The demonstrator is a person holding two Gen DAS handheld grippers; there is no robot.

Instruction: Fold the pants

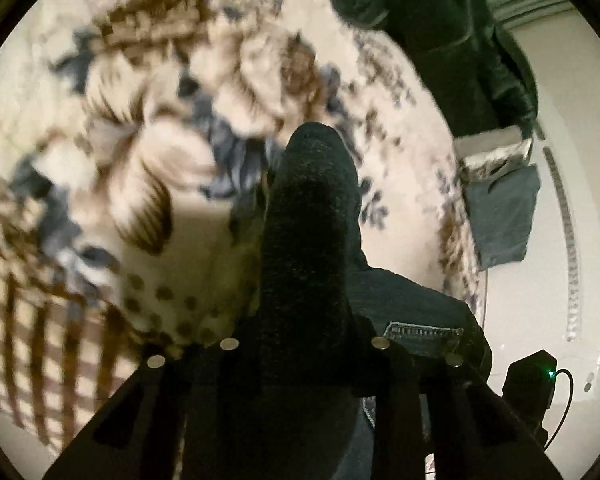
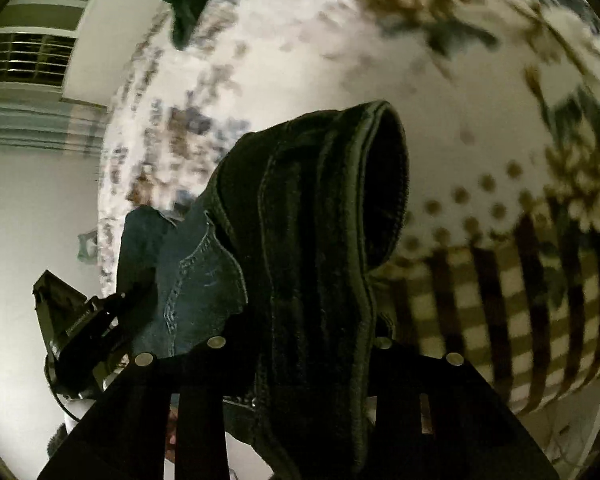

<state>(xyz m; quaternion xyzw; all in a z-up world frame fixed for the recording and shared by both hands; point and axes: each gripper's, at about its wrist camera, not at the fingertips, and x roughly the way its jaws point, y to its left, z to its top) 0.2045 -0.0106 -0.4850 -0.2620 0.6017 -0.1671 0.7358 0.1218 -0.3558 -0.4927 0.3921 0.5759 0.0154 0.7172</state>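
Your left gripper [image 1: 300,360] and right gripper [image 2: 300,360] each have their jaws closed to a narrow gap on a bunched fold of the dark blue denim pants [image 2: 316,216], which hang lifted above the cream blanket with brown and blue flowers [image 1: 148,128]

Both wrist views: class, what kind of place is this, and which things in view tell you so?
Most likely a bedroom at home. A floral patterned blanket covers what looks like a bed, dark clothes lie heaped at its far end, and a window with a grille sits in a plain wall.
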